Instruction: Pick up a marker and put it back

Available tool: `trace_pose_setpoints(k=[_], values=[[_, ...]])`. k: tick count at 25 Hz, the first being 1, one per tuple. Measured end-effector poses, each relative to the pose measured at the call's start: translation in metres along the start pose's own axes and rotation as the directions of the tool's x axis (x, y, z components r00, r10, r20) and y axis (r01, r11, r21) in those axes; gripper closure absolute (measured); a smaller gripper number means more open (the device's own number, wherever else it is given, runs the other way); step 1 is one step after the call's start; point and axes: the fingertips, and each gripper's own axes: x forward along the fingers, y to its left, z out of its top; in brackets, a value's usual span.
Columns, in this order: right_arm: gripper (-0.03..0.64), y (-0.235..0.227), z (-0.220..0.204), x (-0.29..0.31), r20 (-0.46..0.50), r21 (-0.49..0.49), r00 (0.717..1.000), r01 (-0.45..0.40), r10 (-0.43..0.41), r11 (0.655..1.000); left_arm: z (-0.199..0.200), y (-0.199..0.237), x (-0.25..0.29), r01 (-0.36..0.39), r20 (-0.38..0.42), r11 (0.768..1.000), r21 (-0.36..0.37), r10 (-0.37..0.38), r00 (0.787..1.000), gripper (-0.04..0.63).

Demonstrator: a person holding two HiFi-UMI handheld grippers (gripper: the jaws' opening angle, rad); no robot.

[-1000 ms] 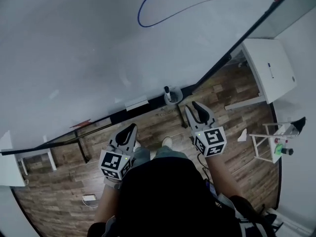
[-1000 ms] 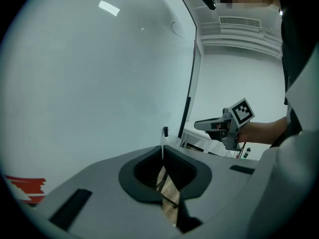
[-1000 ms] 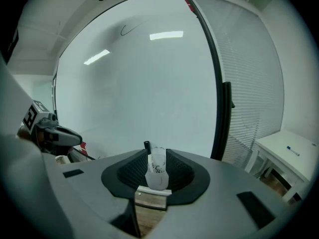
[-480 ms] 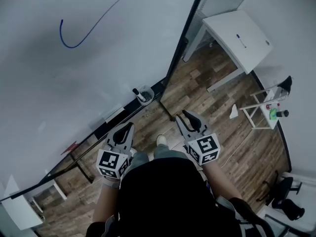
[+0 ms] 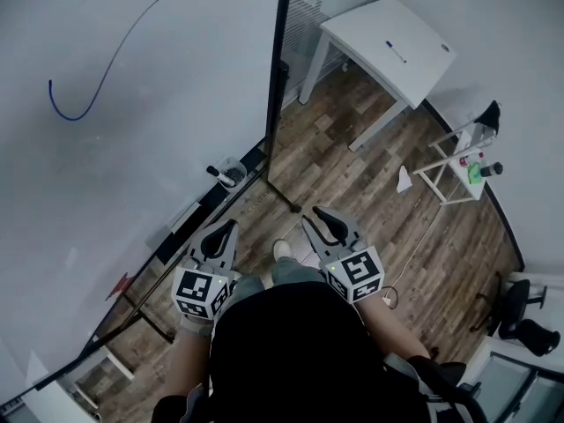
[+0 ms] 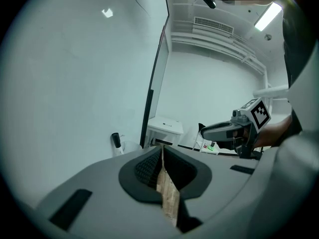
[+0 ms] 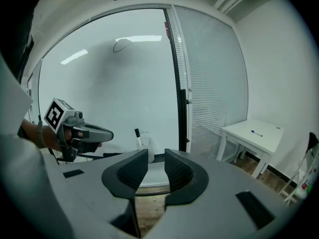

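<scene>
Left gripper (image 5: 224, 230) jaws pressed together, empty. Right gripper (image 5: 322, 219) jaws apart, empty. Marker (image 5: 215, 172) stands in cup (image 5: 233, 176) by whiteboard (image 5: 123, 174).

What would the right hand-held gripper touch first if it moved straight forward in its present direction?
Most likely the white marker cup on the whiteboard's ledge, just left of the line between the right hand-held gripper's open jaws. Depth is unclear, so it might slip past and reach the whiteboard.
</scene>
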Motion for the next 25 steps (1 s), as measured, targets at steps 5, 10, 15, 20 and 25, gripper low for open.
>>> trace_pose_setpoints(k=[5, 10, 15, 20, 25], values=[[0.491, 0.001, -0.002, -0.006, 0.003, 0.015, 1.0, 0.01, -0.01, 1.0, 0.004, -0.005, 0.006, 0.027, 0.0, 1.0, 0.013, -0.027, 1.0, 0.568], [0.497, 0.003, -0.004, -0.006, -0.001, 0.015, 1.0, 0.009, -0.009, 1.0, 0.005, -0.007, 0.01, 0.045, -0.008, 0.999, 0.026, -0.045, 0.999, 0.568], [0.512, 0.004, -0.004, -0.002, -0.008, 0.015, 1.0, 0.005, -0.005, 1.0, 0.006, -0.005, 0.012, 0.048, -0.012, 0.998, 0.029, -0.047, 0.999, 0.568], [0.512, 0.002, -0.003, 0.004, -0.004, 0.024, 1.0, 0.003, -0.003, 1.0, 0.005, -0.002, 0.013, 0.045, -0.018, 0.999, 0.031, -0.045, 0.999, 0.568], [0.513, 0.0, 0.002, 0.01, 0.005, 0.022, 1.0, -0.001, 0.001, 1.0, 0.009, 0.002, 0.014, 0.035, -0.015, 0.999, 0.034, -0.034, 0.999, 0.568]])
